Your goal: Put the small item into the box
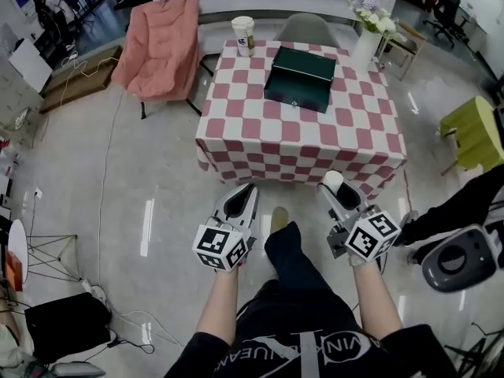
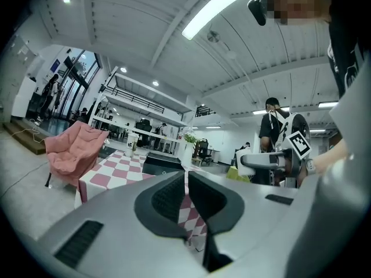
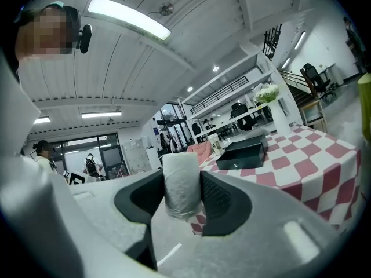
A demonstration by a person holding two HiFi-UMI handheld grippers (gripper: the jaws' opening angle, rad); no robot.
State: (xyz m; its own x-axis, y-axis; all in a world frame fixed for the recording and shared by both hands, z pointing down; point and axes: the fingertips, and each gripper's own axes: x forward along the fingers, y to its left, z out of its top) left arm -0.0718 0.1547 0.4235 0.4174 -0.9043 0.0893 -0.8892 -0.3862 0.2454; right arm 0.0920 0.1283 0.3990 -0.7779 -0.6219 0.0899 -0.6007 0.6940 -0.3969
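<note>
Starting with the head view: the item [image 1: 334, 181], white and cylindrical, is seen clamped in the right claw [image 1: 340, 191], held off the near edge of the tabletop [image 1: 260, 124]; the box [image 1: 301, 77] is seen well apart from it, toward the far side of the checked cloth, with its lid apparently down; the left claw [image 1: 239, 201] is held beside the right, also short of the tabletop. In the left gripper view, the jaws are shown all but together, with only a thin slit between them, and nothing is held there. In the right gripper view, the item [image 3: 182, 181] is shown upright and gripped on both sides by the jaws; the box [image 3: 243, 151] is seen beyond, on the tabletop. The pick-up is judged done; the carry to the box, probably the opening of its lid, and the release inside are judged still to be done.
</note>
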